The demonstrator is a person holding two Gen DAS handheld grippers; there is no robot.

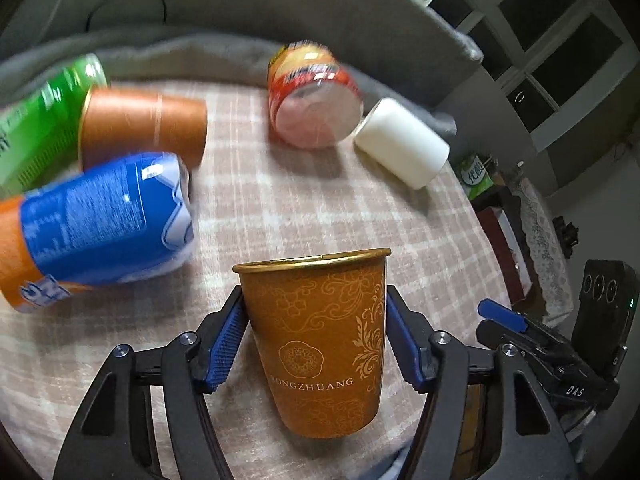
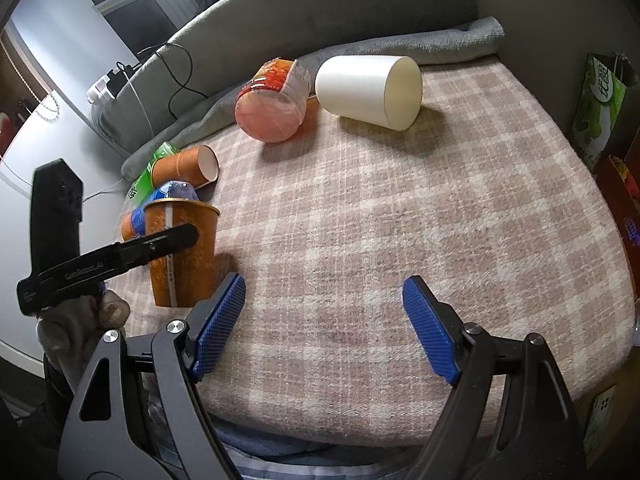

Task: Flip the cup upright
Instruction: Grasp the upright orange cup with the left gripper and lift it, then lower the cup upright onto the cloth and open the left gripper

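The left gripper (image 1: 316,336) reaches in level, jaws squeezing the upright orange cup (image 1: 320,344), maybe just touching the blanket (image 2: 400,220); the right gripper (image 2: 324,324) waits beside it, jaws apart

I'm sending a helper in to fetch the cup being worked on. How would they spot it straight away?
On the pink checked blanket, look at the near left side, where the left gripper has its blue pads on a cup. That orange paper cup stands upright, mouth up. Unlike the plain orange cup and the white cup, both lying on their sides, it has a gold rim and floral print.
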